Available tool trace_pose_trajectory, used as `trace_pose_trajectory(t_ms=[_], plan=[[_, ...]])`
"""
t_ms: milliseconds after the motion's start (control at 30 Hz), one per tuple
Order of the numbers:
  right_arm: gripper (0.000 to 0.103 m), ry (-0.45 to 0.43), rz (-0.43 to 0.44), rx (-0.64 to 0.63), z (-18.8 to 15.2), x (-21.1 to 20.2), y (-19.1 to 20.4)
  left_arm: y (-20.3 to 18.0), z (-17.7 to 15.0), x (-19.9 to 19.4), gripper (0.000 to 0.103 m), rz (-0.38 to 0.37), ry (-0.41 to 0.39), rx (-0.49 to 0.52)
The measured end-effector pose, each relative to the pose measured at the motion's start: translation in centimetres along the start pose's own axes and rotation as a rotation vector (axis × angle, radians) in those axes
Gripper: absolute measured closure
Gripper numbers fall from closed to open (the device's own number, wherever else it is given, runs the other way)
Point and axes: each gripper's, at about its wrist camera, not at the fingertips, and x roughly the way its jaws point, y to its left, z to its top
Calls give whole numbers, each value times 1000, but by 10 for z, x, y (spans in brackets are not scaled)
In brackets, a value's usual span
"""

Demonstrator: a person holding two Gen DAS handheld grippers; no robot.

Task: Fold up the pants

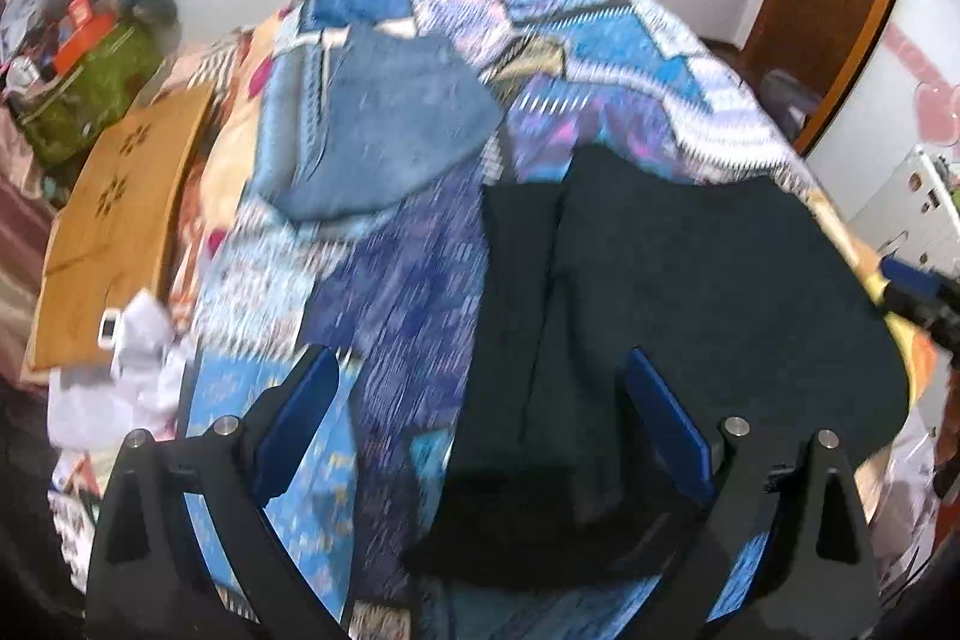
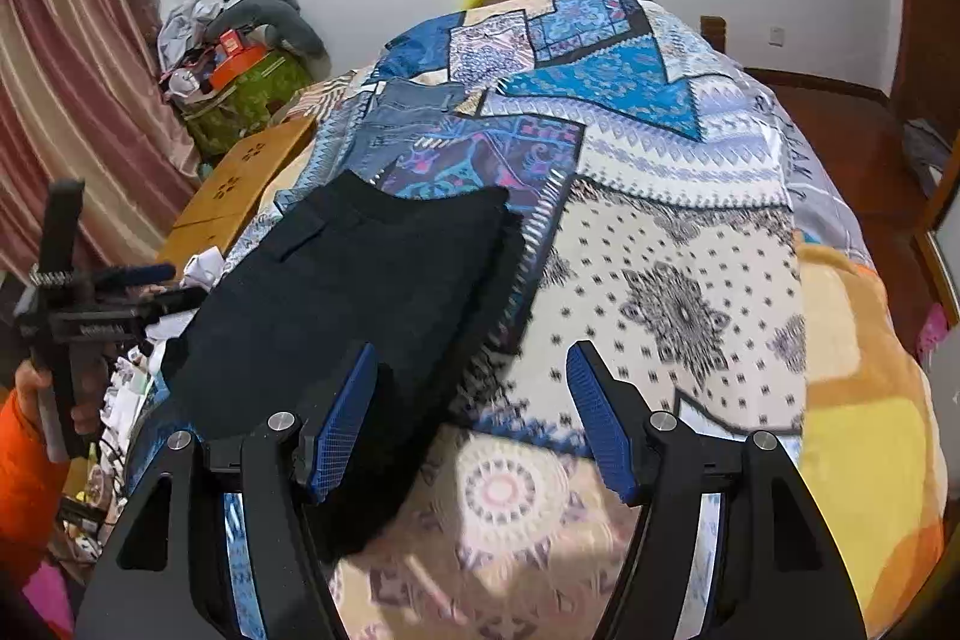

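Black pants [image 1: 690, 280] lie folded flat on the patterned bedspread [image 1: 390, 292]. In the left wrist view they fill the middle and right. My left gripper [image 1: 480, 406] hovers above their near left edge, jaws wide open and holding nothing. The picture is blurred by motion. In the right wrist view the pants [image 2: 360, 280] lie left of centre. My right gripper [image 2: 474, 418] is open over their near right edge, and nothing is pinched. Its left finger [image 2: 345, 418] overlaps the dark cloth. The left gripper [image 2: 150, 280] shows at the far left, held by a hand in an orange sleeve [image 2: 24, 472].
Folded blue jeans [image 1: 384, 130] lie farther up the bed. A wooden board [image 1: 120, 208] and crumpled white paper [image 1: 144, 334] sit along the bed's left side. Behind them are a cluttered green bag [image 2: 252, 100] and pink curtains [image 2: 72, 100]. An orange-yellow blanket [image 2: 864, 400] lies at the right.
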Motion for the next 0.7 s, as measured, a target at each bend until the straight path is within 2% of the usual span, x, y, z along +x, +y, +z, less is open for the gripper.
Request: trace_pose_trajectory(t_ms=[67, 167, 200, 333, 400, 433, 467, 500, 533, 600, 700], plan=[[41, -12, -2, -4, 8, 9, 0, -5, 15, 10, 6, -18, 3, 12], [41, -11, 7, 0, 18, 23, -1, -14, 36, 37, 6, -45, 59, 21], [41, -4, 4, -2, 21, 30, -2, -18, 43, 48, 6, -79, 83, 29], [45, 58, 12, 5, 30, 59, -9, -29, 57, 80, 8, -128, 144, 59], [60, 95, 44, 23, 30, 72, -14, -33, 59, 92, 24, -179, 176, 65], [61, 105, 63, 34, 29, 76, -16, -33, 59, 96, 28, -209, 184, 57], [62, 106, 67, 41, 29, 78, -17, -33, 59, 98, 37, -240, 181, 50], [64, 98, 71, 40, 28, 78, -18, -34, 58, 97, 51, -264, 173, 51], [65, 90, 74, 36, 28, 76, -17, -36, 56, 93, 54, -285, 164, 60], [70, 78, 81, 28, 28, 71, -16, -43, 53, 83, 64, -263, 128, 101], [79, 47, 73, -15, 30, 65, -7, -48, 50, 73, 69, -238, 95, 150]])
